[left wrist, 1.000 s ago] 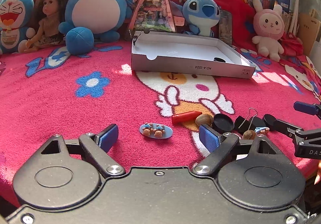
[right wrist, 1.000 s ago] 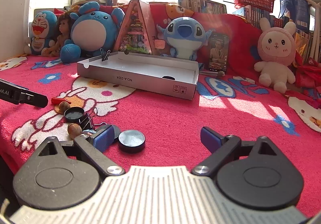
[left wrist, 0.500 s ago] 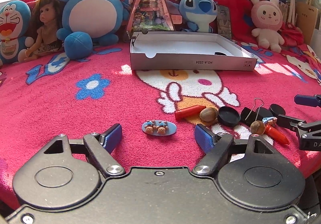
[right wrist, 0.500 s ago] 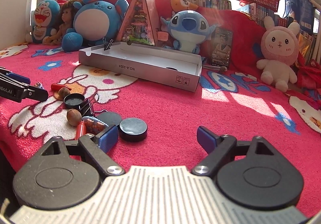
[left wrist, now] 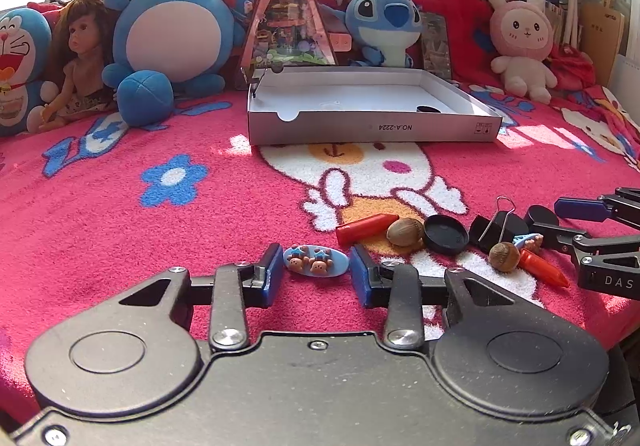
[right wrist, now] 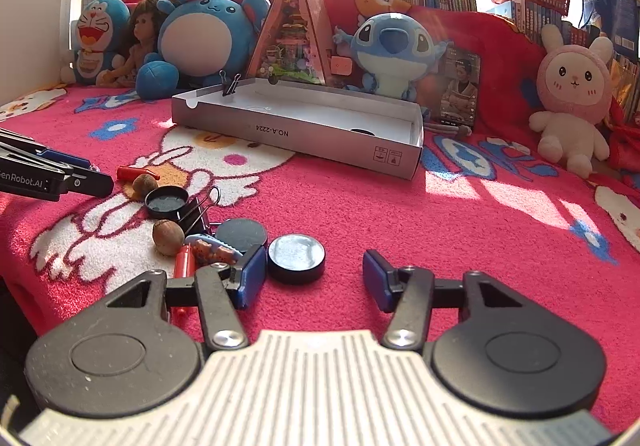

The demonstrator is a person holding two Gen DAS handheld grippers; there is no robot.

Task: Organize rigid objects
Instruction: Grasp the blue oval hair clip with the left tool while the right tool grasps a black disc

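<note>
A blue oval hair clip (left wrist: pixel 315 261) with two small bears lies on the red blanket between the pads of my left gripper (left wrist: pixel 316 271). Its jaws are closing, and the pads stand just off the clip's two ends. In the right wrist view a black round cap (right wrist: pixel 296 258) sits between the pads of my right gripper (right wrist: pixel 314 266), whose jaws are also closing. The left pad is almost at the cap and the right pad is well clear. A shallow grey box (left wrist: pixel 372 128) lies open further back.
Between the grippers lie a red crayon (left wrist: pixel 367 228), a nut (left wrist: pixel 405 232), a black lid (left wrist: pixel 446 234), a binder clip (left wrist: pixel 496 228), a second nut (left wrist: pixel 504 256) and another crayon (left wrist: pixel 544 272). Plush toys and a doll line the back. A binder clip (right wrist: pixel 231 83) grips the box rim.
Both grippers' jaws have narrowed a lot: the left pair around the hair clip, the right pair towards the black cap. Neither hand has shifted much.
</note>
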